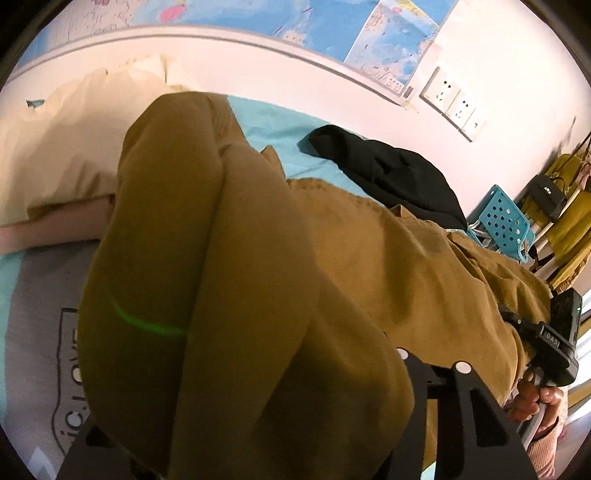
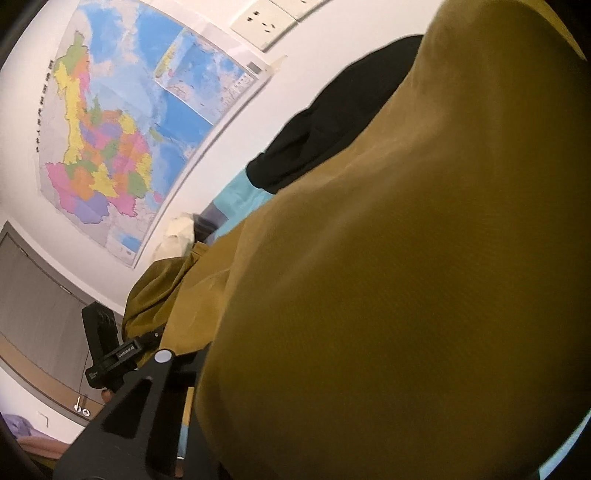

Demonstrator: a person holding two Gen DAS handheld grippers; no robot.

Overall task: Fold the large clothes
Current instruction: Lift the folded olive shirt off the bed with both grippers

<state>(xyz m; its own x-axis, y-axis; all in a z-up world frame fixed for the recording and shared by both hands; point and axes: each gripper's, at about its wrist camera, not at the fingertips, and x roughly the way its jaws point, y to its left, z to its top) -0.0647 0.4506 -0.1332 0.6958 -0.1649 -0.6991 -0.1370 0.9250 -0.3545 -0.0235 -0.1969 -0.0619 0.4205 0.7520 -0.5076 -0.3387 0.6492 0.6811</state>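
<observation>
Mustard-brown cloth, a large garment [image 1: 258,258], fills most of both wrist views. It is lifted off the bed [image 1: 280,129], hanging in deep folds between the two grippers, and its far end trails back over the turquoise sheet, close to a black garment [image 1: 388,173] lying near the wall.

In the left wrist view the left gripper [image 1: 258,424] points downward at a slant, and the cloth drapes over its black fingers [image 1: 476,417], hiding their tips. Whether they are clamped on the fabric or merely under it cannot be told.

At the right edge of that view the right gripper [image 1: 554,339] shows from outside, with a hand [image 1: 535,398] wrapped around its handle from below and a pale knitted cuff at the wrist. The cloth runs up to its front end.

In the right wrist view the right gripper [image 2: 207,417] also tilts downward. One black finger [image 2: 140,398] shows at lower left, while the garment [image 2: 388,295] covers the other, so its grip cannot be told either. The left gripper [image 2: 110,354] appears beyond it, with cloth bunched at its front.

A map [image 2: 122,129] hangs on the white wall, sockets [image 2: 266,26] beside it.
</observation>
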